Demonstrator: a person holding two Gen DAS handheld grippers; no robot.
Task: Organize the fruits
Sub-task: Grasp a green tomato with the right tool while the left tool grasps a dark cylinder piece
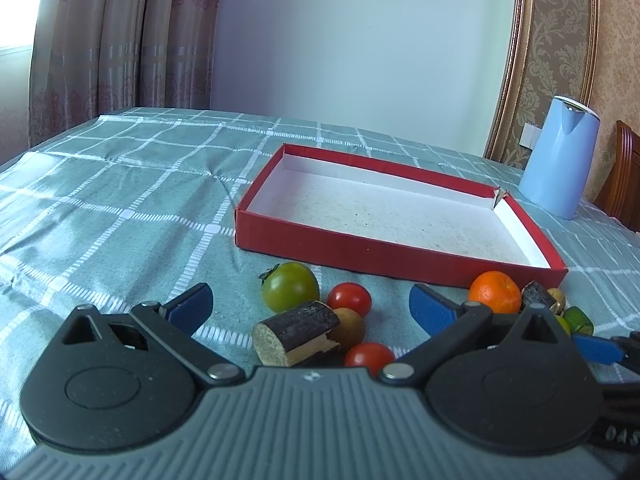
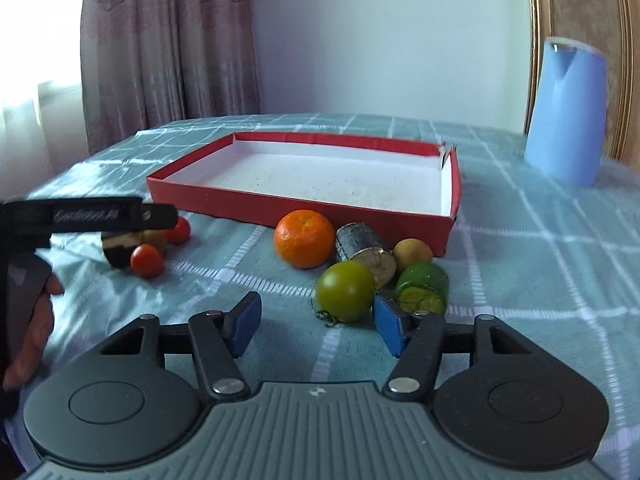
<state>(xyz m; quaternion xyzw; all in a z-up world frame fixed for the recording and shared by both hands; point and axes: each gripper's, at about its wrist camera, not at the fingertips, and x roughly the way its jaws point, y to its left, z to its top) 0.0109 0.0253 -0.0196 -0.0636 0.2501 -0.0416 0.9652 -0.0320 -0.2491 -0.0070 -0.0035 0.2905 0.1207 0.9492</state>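
Observation:
A shallow red box (image 1: 384, 258) with a white inside lies on the table; it also shows in the right wrist view (image 2: 280, 206). My left gripper (image 1: 310, 306) is open, its jaws either side of a dark sugarcane piece (image 1: 296, 332), a green tomato (image 1: 290, 286), two red cherry tomatoes (image 1: 349, 298) and a brown longan (image 1: 352, 324). My right gripper (image 2: 316, 322) is open just short of a second green tomato (image 2: 345, 291). Near it lie an orange (image 2: 304, 238), another sugarcane piece (image 2: 366, 250), a longan (image 2: 412, 252) and a cut green fruit (image 2: 422, 290).
A pale blue kettle (image 1: 558, 160) stands at the back right of the checked green tablecloth (image 1: 120, 208); it also shows in the right wrist view (image 2: 568, 108). Curtains and a wall lie behind. The left gripper's body and the hand (image 2: 28, 336) show at the right view's left.

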